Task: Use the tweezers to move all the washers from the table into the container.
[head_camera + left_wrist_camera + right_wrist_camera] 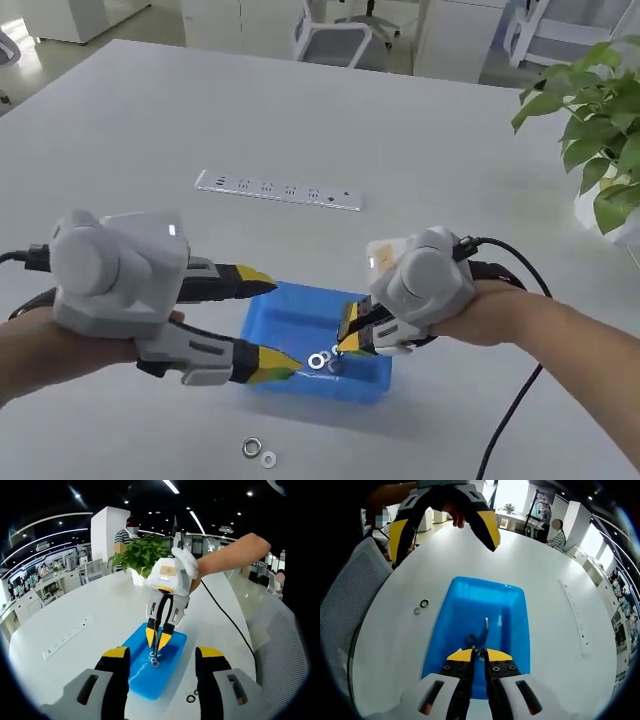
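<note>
- The right gripper [480, 655] has its fingers [462, 656] pressed together on the tweezers [486, 629], which stick out forward from between the yellow tips
- The tweezers point down into the blue container [465, 605], with their tips close to its floor, toward the person's side of the tray in the head view
- Two washers [318, 360] lie on the container floor right at the tweezer tips, one just beside the other; I cannot tell whether the tips pinch either of them
- The left gripper [283, 322] hovers at the container's left end with its fingers [250, 278] wide apart and empty, one tip over the far left corner and the other at the near left corner
- In the left gripper view the right gripper and the tweezers hang between the two spread fingers, apart from both
- The other two washers [259, 452] lie on the bare bench [150, 120] just in front of the container, side by side and very close together, apart from both grippers
- A white power strip [278, 190] lies flat on the bench beyond the container, well apart from it
- A leafy green plant [595, 110] stands at the right edge of the bench
</note>
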Motion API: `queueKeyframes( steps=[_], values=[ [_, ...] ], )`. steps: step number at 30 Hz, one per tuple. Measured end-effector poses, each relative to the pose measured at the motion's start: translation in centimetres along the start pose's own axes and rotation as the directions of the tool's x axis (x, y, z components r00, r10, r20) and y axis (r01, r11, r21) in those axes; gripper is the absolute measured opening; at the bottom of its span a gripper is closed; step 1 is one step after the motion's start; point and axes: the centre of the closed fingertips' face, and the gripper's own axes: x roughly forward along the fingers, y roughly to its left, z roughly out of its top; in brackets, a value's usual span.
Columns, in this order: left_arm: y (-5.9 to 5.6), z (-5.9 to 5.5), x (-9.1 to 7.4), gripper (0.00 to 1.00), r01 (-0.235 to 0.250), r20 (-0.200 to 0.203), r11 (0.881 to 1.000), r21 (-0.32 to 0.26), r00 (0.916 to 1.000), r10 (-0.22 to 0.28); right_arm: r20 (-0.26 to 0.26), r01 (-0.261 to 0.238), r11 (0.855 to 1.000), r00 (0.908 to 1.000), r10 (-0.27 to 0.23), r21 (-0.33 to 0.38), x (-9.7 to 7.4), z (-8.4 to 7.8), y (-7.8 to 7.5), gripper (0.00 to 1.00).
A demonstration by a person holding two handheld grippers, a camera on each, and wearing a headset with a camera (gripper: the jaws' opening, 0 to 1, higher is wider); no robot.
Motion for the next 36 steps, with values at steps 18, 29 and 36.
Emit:
queueKeyframes(
  steps=[18, 29, 36],
  values=[
    [0.7, 1.4, 4.0, 0.19, 0.057, -0.028, 0.992, 0.115, 0.9981, -0.054, 0.005, 0.002, 1.000, 1.0000, -0.002, -0.003, 0.0, 0.0, 0.1, 0.08],
    [0.8, 2.0, 5.4, 0.12, 0.081, -0.032, 0.987, 0.136, 0.9965, -0.077, -0.002, 0.002, 1.000, 1.0000, -0.002, -0.014, 0.0, 0.0, 0.2, 0.08],
    [0.6, 2.0, 5.5, 0.06, 0.106, -0.039, 0.982, 0.153, 0.9941, -0.101, -0.003, 0.004, 1.000, 1.0000, -0.004, -0.018, 0.0, 0.0, 0.2, 0.09]
  ],
)
